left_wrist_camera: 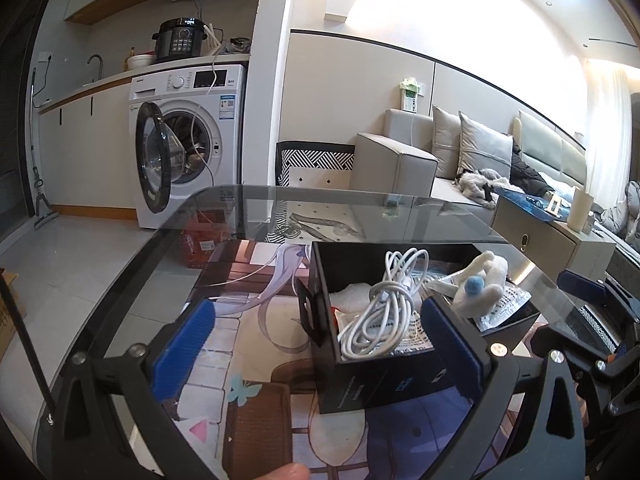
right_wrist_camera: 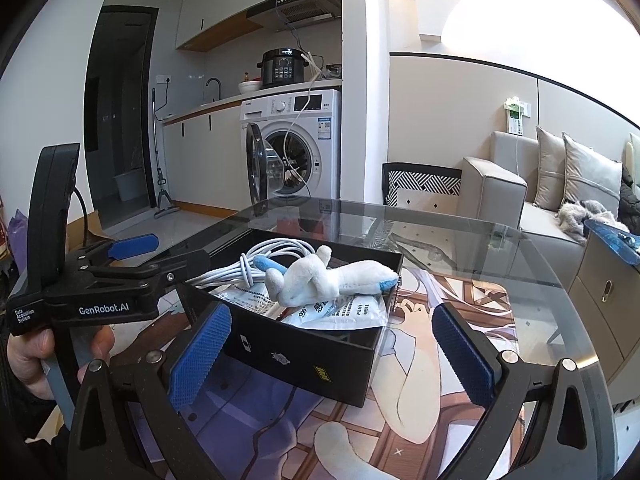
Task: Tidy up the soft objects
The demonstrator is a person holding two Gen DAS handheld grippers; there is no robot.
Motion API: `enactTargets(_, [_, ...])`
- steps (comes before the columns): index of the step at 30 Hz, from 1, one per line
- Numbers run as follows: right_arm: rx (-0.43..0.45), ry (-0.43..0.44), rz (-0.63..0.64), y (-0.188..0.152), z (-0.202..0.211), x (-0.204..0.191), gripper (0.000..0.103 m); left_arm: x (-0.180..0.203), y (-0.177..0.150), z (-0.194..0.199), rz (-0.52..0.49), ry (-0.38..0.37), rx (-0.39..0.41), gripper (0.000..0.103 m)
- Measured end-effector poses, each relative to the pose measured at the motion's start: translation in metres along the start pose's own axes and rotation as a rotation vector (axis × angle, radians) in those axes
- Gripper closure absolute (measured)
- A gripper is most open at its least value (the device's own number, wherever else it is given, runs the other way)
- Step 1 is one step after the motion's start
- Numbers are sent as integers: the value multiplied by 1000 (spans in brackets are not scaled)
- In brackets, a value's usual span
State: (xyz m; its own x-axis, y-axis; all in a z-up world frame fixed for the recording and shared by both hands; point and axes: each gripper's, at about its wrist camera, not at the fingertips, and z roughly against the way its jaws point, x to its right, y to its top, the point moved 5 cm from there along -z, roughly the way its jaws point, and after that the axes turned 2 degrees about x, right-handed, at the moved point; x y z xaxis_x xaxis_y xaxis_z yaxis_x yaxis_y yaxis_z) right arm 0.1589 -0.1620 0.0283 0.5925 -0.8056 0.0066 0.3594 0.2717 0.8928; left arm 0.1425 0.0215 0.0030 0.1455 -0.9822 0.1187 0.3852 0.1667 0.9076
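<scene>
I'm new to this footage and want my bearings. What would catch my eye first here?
A black box sits open on the glass table, holding a white plush toy with blue tips, lying on printed packets beside a coiled white cable. Both grippers, left gripper and right gripper, hang open over the table near the box. Behind, a washing machine stands with its door open.
</scene>
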Motion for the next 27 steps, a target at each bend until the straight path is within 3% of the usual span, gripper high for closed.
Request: enactTargets(27, [-3,-4,-2,0,-2,1,1,8,1,4,-45,21,19,0])
